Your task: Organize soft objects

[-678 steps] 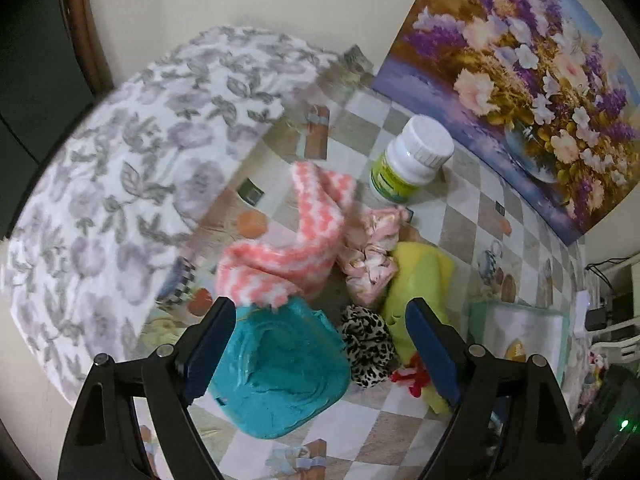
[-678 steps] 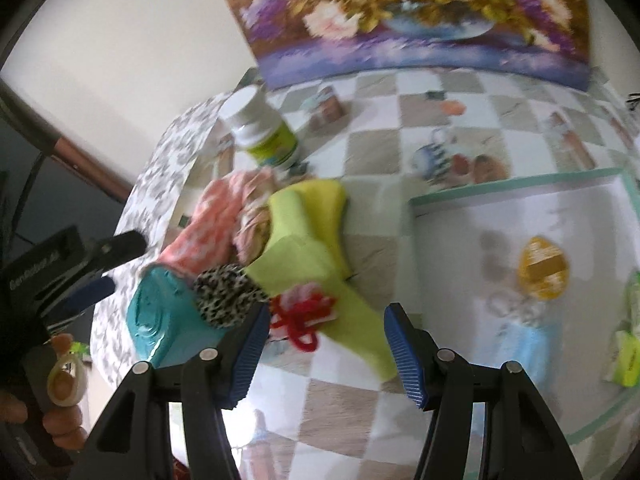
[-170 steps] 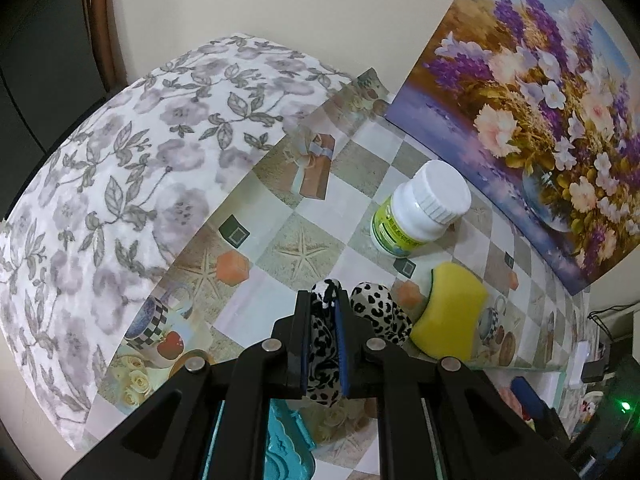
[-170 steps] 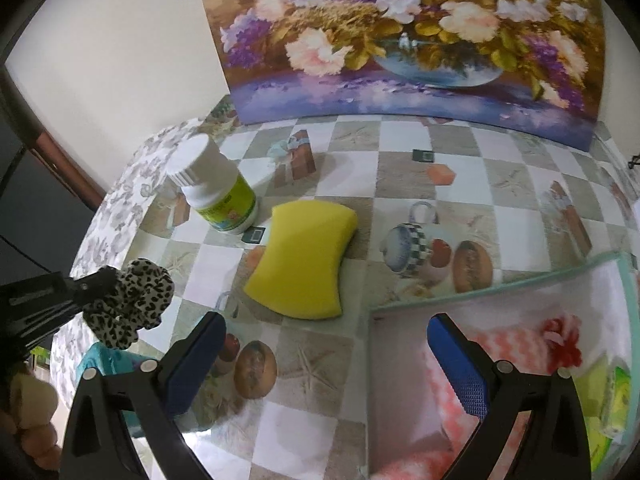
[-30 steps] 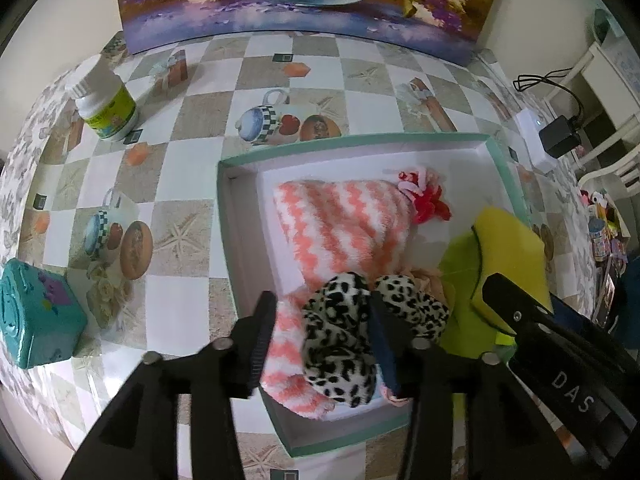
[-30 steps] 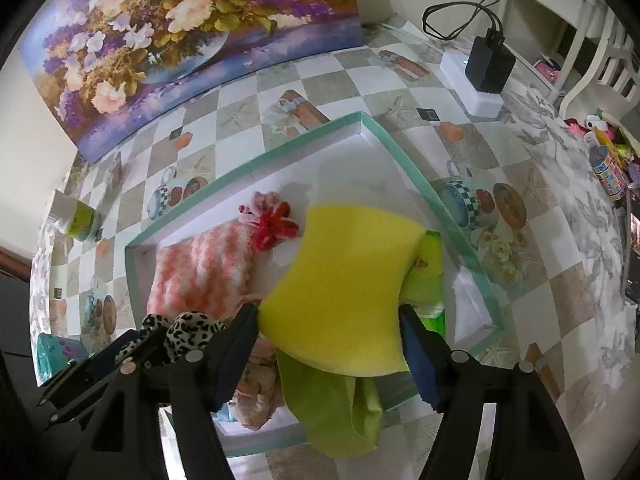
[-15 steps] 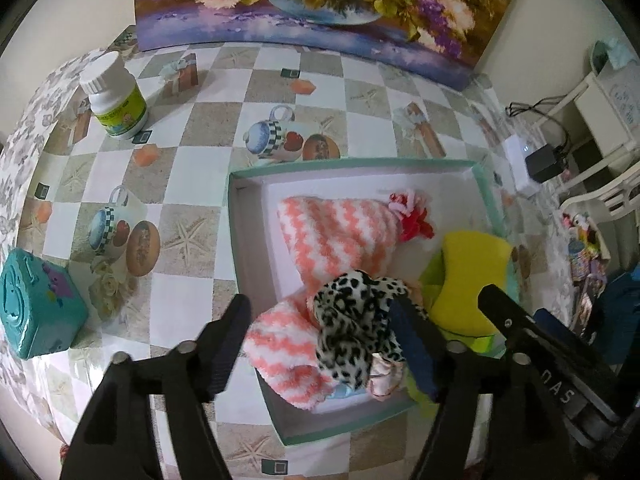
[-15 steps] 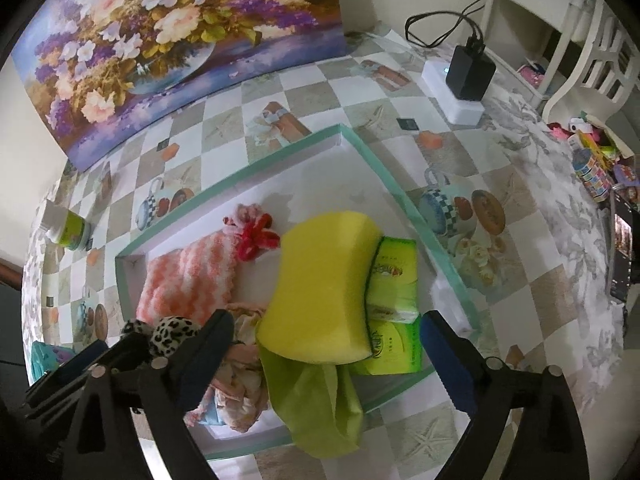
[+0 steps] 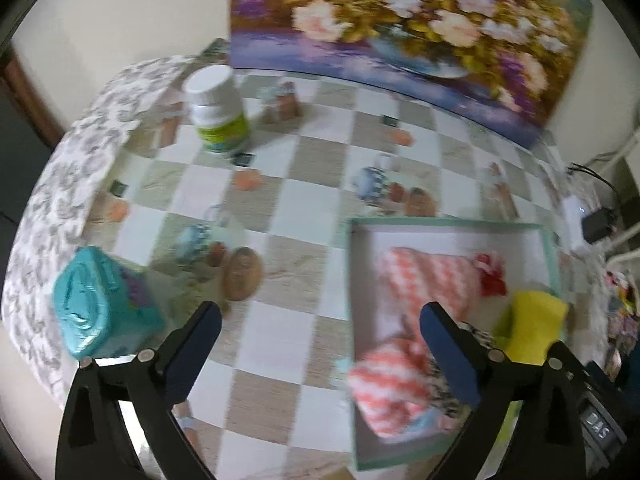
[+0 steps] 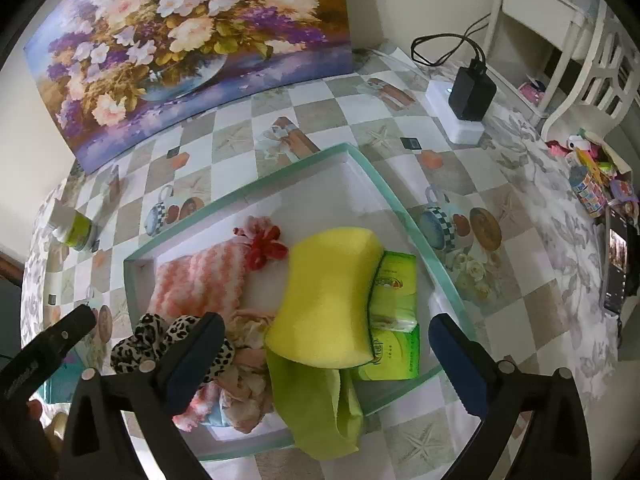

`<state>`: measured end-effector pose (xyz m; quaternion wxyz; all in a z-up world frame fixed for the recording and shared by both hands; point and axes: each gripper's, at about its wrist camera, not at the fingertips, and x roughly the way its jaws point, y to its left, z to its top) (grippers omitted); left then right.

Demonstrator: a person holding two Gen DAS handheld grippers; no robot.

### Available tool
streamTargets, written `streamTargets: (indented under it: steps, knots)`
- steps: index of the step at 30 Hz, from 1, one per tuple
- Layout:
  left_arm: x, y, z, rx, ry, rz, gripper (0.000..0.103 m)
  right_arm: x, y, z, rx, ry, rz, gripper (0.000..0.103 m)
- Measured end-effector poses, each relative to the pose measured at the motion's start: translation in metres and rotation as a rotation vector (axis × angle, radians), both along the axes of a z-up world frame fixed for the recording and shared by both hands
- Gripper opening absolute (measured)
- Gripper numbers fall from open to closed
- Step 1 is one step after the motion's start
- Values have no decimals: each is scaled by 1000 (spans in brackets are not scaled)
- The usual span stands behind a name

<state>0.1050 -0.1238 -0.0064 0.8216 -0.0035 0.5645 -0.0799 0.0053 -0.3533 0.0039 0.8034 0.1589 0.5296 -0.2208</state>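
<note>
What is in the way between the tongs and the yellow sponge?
Nothing visible. The right tongs stand open just above the yellow sponge, which already lies in the tray, on the green cloth and tissue pack.

Black claw [image 9: 320, 344], blue pads [image 10: 456, 360]

- Left wrist view: motion blur smears the checkered tablecloth [image 9: 304, 200] and the flower painting [image 9: 400, 20].
- Right wrist view: sharp, with even, soft indoor light and faint shadows.
- Both views: fisheye bending and dark corner vignetting.
</note>
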Motion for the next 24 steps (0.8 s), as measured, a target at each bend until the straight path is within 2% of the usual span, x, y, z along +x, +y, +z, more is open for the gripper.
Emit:
streamTargets:
  steps: [6,20,24]
  knots:
    - [-5,17,4,20,-28,25,100,-2,9,1,-15,7,20,103]
    - [-48,42,6,116,-74,-37,100,-20,46,2,-92,31,90,103]
    - [-61,49,6,113,-88,-30,100,-33,58,-1,-112,39,112,103]
